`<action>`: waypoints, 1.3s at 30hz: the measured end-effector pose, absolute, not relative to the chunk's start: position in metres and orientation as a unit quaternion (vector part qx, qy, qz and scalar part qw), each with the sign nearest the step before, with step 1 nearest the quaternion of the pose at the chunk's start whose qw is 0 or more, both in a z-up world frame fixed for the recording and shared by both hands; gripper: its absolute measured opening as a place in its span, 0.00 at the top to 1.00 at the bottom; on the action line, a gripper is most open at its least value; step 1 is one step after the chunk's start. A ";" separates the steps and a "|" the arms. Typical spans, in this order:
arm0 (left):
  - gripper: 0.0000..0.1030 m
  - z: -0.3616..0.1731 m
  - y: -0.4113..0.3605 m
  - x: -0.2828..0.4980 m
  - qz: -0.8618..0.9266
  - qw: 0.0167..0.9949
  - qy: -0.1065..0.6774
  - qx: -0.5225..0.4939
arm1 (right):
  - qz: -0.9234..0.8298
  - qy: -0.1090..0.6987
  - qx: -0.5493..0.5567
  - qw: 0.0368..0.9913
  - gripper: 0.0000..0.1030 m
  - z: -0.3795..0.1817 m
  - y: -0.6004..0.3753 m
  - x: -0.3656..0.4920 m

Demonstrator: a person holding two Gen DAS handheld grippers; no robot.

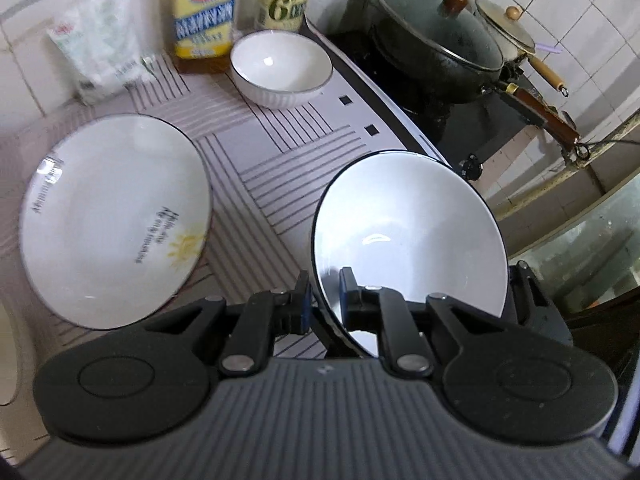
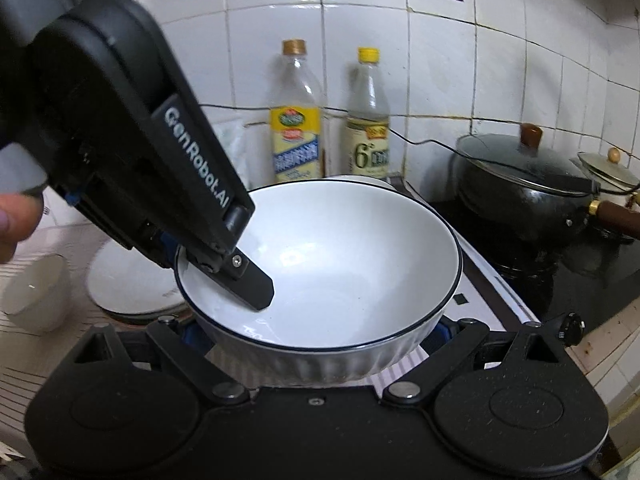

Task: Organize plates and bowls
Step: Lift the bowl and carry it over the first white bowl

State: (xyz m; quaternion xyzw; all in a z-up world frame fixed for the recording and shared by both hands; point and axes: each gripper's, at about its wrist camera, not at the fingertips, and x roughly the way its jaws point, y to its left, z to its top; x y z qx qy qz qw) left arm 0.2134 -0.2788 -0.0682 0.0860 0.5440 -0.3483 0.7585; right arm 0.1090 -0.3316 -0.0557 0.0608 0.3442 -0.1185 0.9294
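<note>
A large white bowl with a dark rim hangs tilted above the striped mat. My left gripper is shut on its near rim, one finger inside the bowl. My right gripper spans the bowl's ribbed outer wall, with a blue pad pressed on each side. A white plate with printed text lies on the mat to the left. A small white bowl stands at the back by the bottles. Another small bowl sits at the left beside the plate.
Two bottles and a white bag stand against the tiled wall. On the right, a black stove carries a lidded black wok and a small lidded pot with wooden handles. A person's fingers show at the left edge.
</note>
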 end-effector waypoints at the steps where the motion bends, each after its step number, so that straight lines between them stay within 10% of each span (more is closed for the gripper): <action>1: 0.88 -0.065 -0.277 0.211 -0.346 0.763 0.538 0.090 | -0.117 0.342 0.063 0.930 0.05 -0.053 -0.328 0.107; 39: 0.86 -0.032 -0.003 0.248 -0.156 0.820 0.546 -0.072 | 0.193 0.362 -0.019 0.912 0.05 -0.012 -0.138 0.211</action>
